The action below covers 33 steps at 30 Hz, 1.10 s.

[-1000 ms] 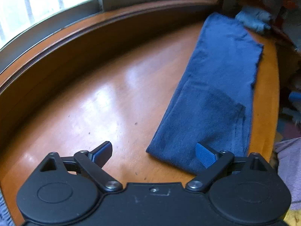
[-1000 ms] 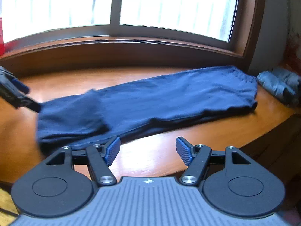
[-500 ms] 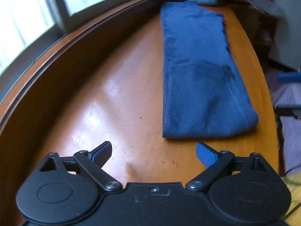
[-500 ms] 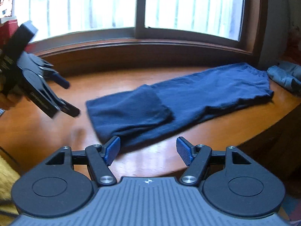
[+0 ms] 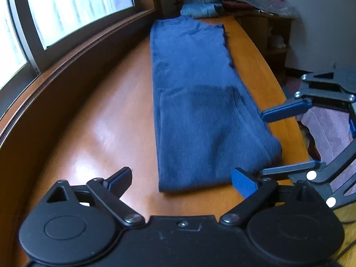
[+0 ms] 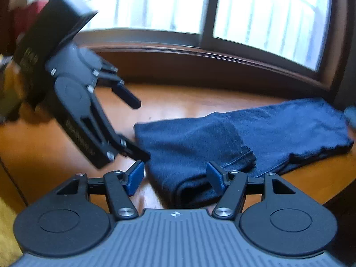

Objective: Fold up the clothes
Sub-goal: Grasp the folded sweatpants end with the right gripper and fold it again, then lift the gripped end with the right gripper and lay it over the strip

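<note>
At the far end of the wooden table (image 5: 93, 120), just beyond the dark blue trousers (image 5: 200, 111), lies a light blue folded cloth (image 5: 200, 9). The trousers are soft knit, long, with the near end doubled over. My left gripper (image 5: 181, 178) and right gripper (image 6: 175, 175) are both wide and empty, now closer to that near fold than before.
</note>
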### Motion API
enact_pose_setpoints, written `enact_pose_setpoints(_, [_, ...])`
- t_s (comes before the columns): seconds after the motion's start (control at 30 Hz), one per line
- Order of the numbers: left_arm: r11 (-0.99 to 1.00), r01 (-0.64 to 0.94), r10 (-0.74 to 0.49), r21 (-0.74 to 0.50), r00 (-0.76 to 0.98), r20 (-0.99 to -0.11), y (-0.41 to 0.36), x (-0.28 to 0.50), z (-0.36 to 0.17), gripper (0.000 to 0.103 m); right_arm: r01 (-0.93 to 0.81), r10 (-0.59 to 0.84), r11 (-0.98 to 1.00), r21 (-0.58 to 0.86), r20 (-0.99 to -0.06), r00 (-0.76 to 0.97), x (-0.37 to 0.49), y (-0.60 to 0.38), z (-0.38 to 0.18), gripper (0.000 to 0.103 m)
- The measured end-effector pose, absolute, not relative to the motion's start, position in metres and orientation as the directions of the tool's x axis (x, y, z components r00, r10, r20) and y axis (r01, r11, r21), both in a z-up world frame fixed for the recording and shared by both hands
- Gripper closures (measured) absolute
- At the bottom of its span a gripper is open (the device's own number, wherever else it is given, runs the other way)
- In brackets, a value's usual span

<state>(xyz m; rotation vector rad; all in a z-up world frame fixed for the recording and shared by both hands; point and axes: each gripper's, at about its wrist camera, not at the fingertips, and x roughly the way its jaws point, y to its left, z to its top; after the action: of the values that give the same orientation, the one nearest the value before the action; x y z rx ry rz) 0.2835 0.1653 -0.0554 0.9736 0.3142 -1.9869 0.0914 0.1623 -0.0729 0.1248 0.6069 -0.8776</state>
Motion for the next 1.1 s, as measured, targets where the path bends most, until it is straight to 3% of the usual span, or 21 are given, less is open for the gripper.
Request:
enact_pose_setpoints(0.17, [-0.58, 0.806, -0.583, 0.116, -0.312, -0.75, 0.167, 0.291, -0.058, 0.007, 0.672, -0.676, 0.689, -0.271, -0.574, 0.461, 0.102, 0.168, -0.084, 0.039])
enact_pose_setpoints(0.2, [-0.58, 0.807, -0.581, 0.115, -0.31, -0.753, 0.167, 0.291, -0.059, 0.007, 0.653, -0.678, 0.694, -0.303, -0.581, 0.45, 0.105, 0.166, -0.087, 0.045])
enact_pose_setpoints(0.23, [-0.582, 0.805, -0.58, 0.119, -0.308, -0.754, 0.168, 0.291, -0.059, 0.007, 0.652, -0.692, 0.686, -0.324, -0.569, 0.444, 0.106, 0.165, -0.088, 0.062])
enact_pose_setpoints(0.27, [-0.583, 0.803, -0.579, 0.123, -0.305, -0.756, 0.169, 0.291, -0.06, 0.007, 0.654, -0.69, 0.683, -0.326, -0.582, 0.43, 0.107, 0.161, -0.088, 0.067])
enact_pose_setpoints(0.37, [-0.599, 0.785, -0.593, 0.157, -0.303, -0.746, 0.174, 0.287, -0.058, 0.007, 0.689, -0.656, 0.687, -0.229, -0.603, 0.454, 0.097, 0.149, -0.08, 0.08])
enact_pose_setpoints(0.63, [-0.64, 0.656, -0.729, 0.4, -0.355, -0.585, 0.193, 0.263, -0.052, 0.01, 0.759, -0.582, 0.648, 0.065, -0.6, 0.549, 0.053, 0.126, -0.054, 0.083])
enact_pose_setpoints(0.73, [-0.662, 0.605, -0.733, 0.442, -0.398, -0.552, 0.192, 0.252, -0.054, 0.032, 0.767, -0.588, 0.636, 0.083, -0.592, 0.551, 0.046, 0.124, -0.05, 0.083])
enact_pose_setpoints(0.77, [-0.687, 0.587, -0.709, 0.429, -0.411, -0.573, 0.187, 0.249, -0.056, 0.05, 0.769, -0.589, 0.634, 0.083, -0.592, 0.549, 0.046, 0.125, -0.049, 0.083])
enact_pose_setpoints(0.8, [-0.71, 0.574, -0.684, 0.409, -0.421, -0.596, 0.183, 0.247, -0.058, 0.067, 0.771, -0.591, 0.631, 0.082, -0.593, 0.547, 0.045, 0.126, -0.049, 0.082])
enact_pose_setpoints(0.87, [-0.746, 0.569, -0.631, 0.346, -0.437, -0.641, 0.173, 0.247, -0.06, 0.079, 0.777, -0.606, 0.627, 0.061, -0.589, 0.535, 0.043, 0.128, -0.045, 0.072])
enact_pose_setpoints(0.93, [-0.753, 0.578, -0.614, 0.313, -0.448, -0.65, 0.169, 0.25, -0.058, 0.079, 0.782, -0.641, 0.623, 0.003, -0.572, 0.512, 0.035, 0.139, -0.041, 0.026])
enact_pose_setpoints(1.0, [-0.759, 0.584, -0.601, 0.288, -0.459, -0.654, 0.167, 0.252, -0.053, 0.079, 0.763, -0.686, 0.636, -0.12, -0.541, 0.487, 0.034, 0.152, -0.042, 0.018])
enact_pose_setpoints(1.1, [-0.762, 0.59, -0.592, 0.268, -0.466, -0.657, 0.166, 0.253, -0.047, 0.078, 0.659, -0.692, 0.688, -0.303, -0.546, 0.472, 0.05, 0.157, -0.055, 0.018])
